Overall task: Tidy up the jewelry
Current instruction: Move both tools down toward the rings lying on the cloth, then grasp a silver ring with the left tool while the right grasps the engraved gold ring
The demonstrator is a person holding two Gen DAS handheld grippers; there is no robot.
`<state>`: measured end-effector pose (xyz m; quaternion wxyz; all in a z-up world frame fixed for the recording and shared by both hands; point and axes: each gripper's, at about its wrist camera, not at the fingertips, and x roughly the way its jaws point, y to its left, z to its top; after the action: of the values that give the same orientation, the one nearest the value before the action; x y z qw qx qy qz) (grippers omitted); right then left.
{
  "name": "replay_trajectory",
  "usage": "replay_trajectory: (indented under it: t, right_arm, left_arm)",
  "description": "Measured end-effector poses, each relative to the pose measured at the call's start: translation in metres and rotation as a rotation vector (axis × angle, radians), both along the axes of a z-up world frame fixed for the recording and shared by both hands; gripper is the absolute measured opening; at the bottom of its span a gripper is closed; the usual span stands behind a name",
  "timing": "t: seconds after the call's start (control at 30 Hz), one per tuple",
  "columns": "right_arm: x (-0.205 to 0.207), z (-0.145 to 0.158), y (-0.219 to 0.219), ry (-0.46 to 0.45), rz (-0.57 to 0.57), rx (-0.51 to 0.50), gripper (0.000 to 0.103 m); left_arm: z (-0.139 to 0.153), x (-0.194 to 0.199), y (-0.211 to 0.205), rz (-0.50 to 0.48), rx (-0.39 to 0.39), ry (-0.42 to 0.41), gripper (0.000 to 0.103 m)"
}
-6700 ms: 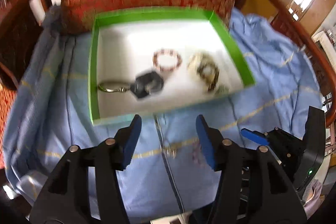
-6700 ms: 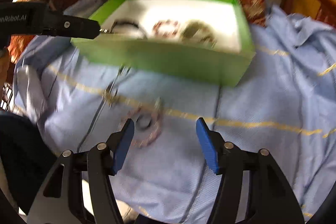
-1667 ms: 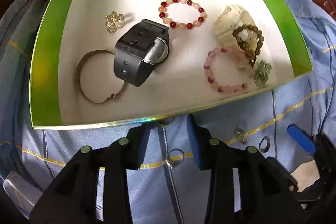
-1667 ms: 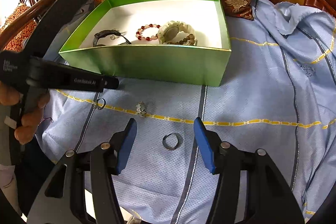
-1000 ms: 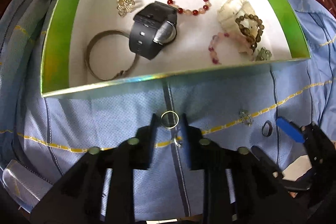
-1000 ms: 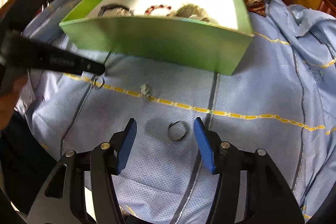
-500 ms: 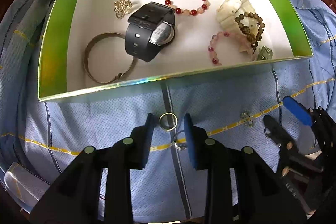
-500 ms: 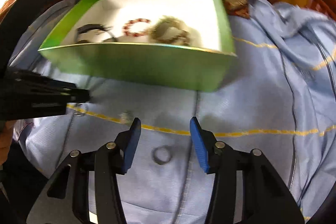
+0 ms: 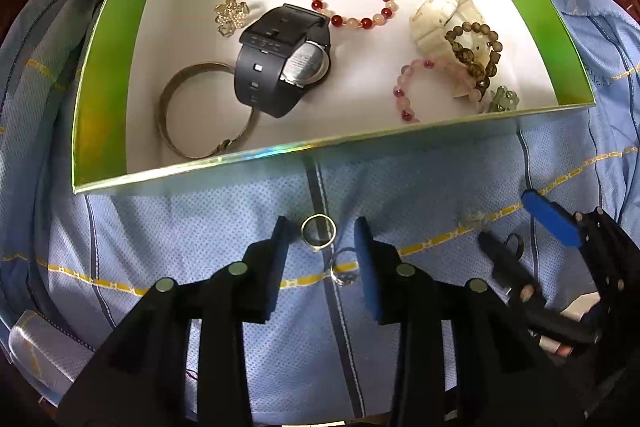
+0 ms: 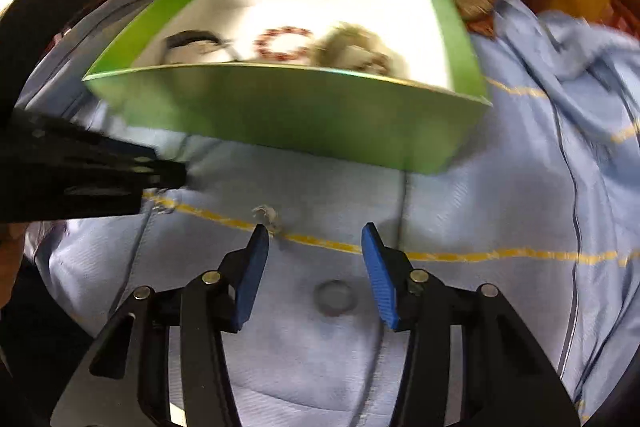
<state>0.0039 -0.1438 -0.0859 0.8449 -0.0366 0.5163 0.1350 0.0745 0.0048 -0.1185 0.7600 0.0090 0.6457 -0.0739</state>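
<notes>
The left tongs point(image 9: 320, 233) hang just in front of the green box point(image 9: 100, 75), half-wide and having just opened a little, with a gold ring point(image 9: 318, 231) between the pads but free of both. A second ring point(image 9: 344, 269) lies on the blue cloth point(image 9: 180, 227) just below it. The right tongs point(image 10: 312, 243) stand half-wide and hold nothing, over a dark ring point(image 10: 335, 297) near the cloth's front edge; that view is blurred.

To do this well, each pair should come down straddling one ring only, pads low against the cloth, then close slowly so the band does not skid or tip out. The left must avoid catching the neighbouring ring, and both should lift clear of the box's near wall before releasing.

Loose on the cloth: three rings and one small charm point(image 9: 474, 219). In the box: one black watch point(image 9: 284, 59), one metal bangle point(image 9: 204, 111), one brooch point(image 9: 230, 15), one green charm, and about four bracelets, two partly overlapped.
</notes>
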Motion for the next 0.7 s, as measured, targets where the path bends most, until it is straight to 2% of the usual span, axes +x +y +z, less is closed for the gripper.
replay_trajectory:
  t: [0.13, 0.27, 0.37, 0.63, 0.7]
  right_arm:
    - [-0.001, 0.005, -0.019, -0.012, -0.033, -0.003, 0.049]
    - [-0.004, 0.008, -0.019, -0.022, 0.009, 0.018, 0.049]
    - [-0.007, 0.010, -0.009, -0.024, 0.055, 0.053, 0.049]
    - [0.005, -0.001, 0.027, -0.032, 0.122, 0.027, 0.049]
    - [0.008, -0.005, 0.031, -0.029, 0.126, 0.010, 0.043]
  left_arm:
    - [0.003, 0.000, 0.001, 0.005, 0.000, -0.003, 0.035]
    - [0.007, -0.001, 0.000, 0.004, -0.005, -0.015, 0.037]
    - [0.011, -0.001, 0.000, 0.005, -0.010, -0.024, 0.037]
    - [0.013, 0.002, -0.007, -0.013, -0.006, -0.033, 0.037]
    - [0.010, 0.002, -0.010, -0.016, 0.006, -0.035, 0.037]
